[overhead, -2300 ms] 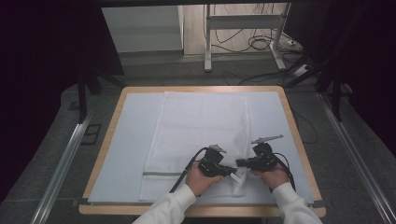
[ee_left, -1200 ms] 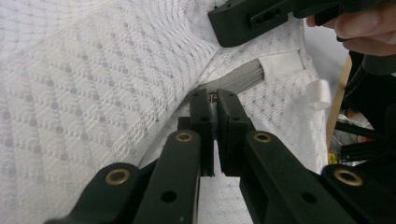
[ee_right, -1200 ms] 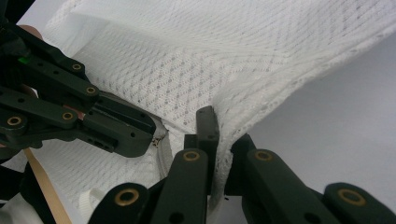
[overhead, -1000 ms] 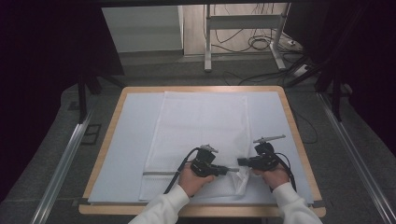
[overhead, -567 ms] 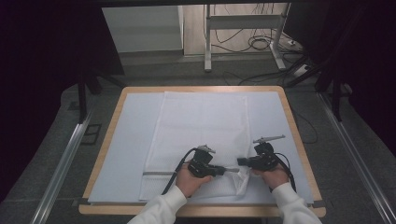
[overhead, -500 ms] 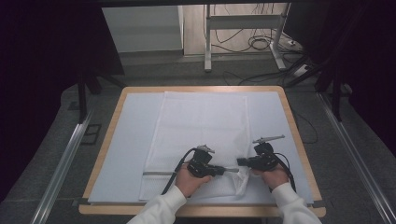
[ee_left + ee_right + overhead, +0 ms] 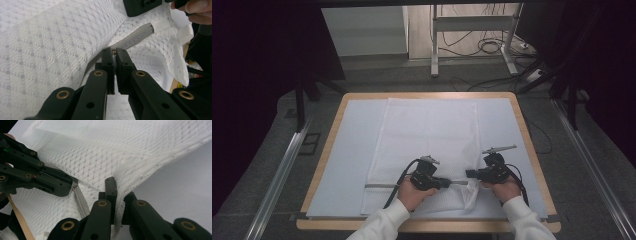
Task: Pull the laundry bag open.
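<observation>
A white mesh bag [image 7: 428, 145] is lying flat on a pale blue mat [image 7: 347, 165] on the table [image 7: 328, 130], near the person's side. A grey zipper [image 7: 135, 40] is running along the bag's near end. The left gripper [image 7: 114, 53] is pinching the small zipper pull [image 7: 114, 52] between its jaws, which are pressed almost together. The right gripper [image 7: 117, 187] is squeezing a fold of the bag's mesh by the near right corner and is lifting that bit off the mat. The two grippers are sitting close together, pointing at each other. White sleeves [image 7: 382, 222] are covering the person's arms.
</observation>
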